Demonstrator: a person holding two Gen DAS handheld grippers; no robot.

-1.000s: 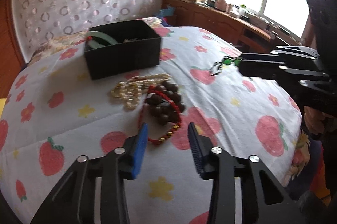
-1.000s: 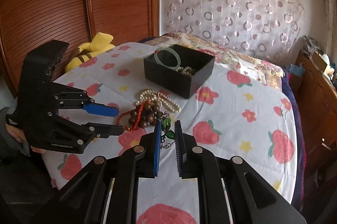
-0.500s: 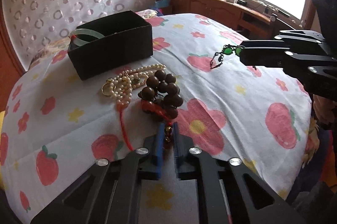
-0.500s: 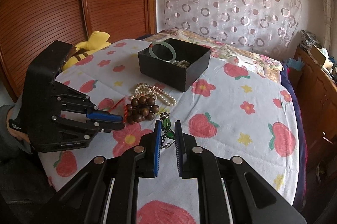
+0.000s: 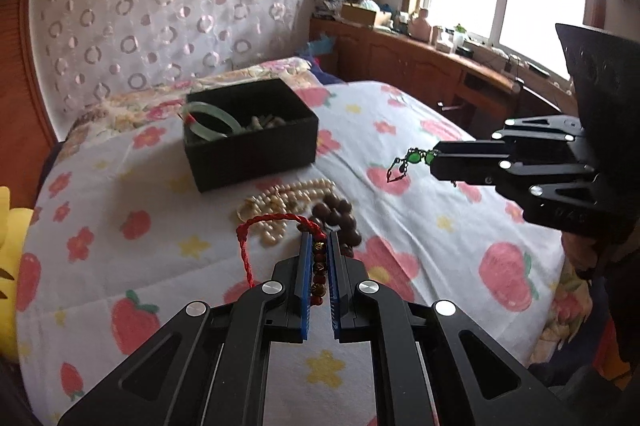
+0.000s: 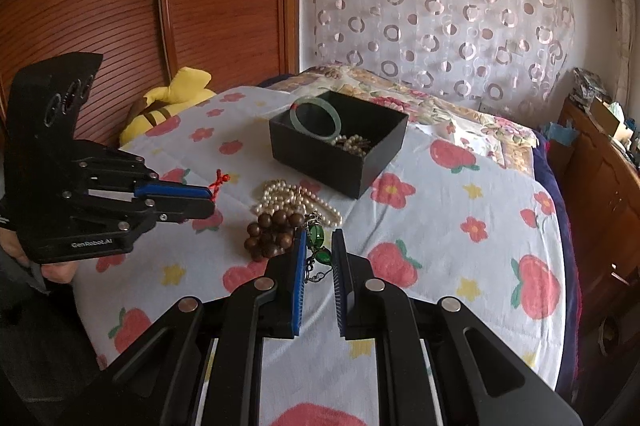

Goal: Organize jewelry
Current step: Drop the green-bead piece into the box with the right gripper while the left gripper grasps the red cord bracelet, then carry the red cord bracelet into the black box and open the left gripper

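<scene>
My left gripper (image 5: 319, 240) is shut on a red cord bracelet (image 5: 264, 226) with small beads, lifted off the bed; its loop hangs to the left of the fingers. In the right wrist view that gripper (image 6: 210, 200) shows at left with the red cord's knot (image 6: 219, 182) at its tip. My right gripper (image 6: 318, 238) is shut on a green-stone chain piece (image 6: 318, 240), seen dangling (image 5: 412, 160) in the left wrist view. On the bedspread lie a pearl necklace (image 6: 294, 196) and a brown wooden bead bracelet (image 6: 272, 232). A black box (image 6: 340, 152) holds a jade bangle (image 6: 316, 116) and more beads.
The bed (image 6: 460, 226) has a white strawberry-and-flower cover. A yellow plush toy (image 6: 168, 104) lies at its left edge by the wooden wardrobe (image 6: 140, 6). A wooden counter (image 5: 420, 62) with clutter runs under the window on the right. A hand (image 6: 56, 270) holds the left gripper.
My left gripper closed on the red cord bracelet beside the brown beads, then lifted it off the bed. The right gripper stayed still, holding the green piece.
</scene>
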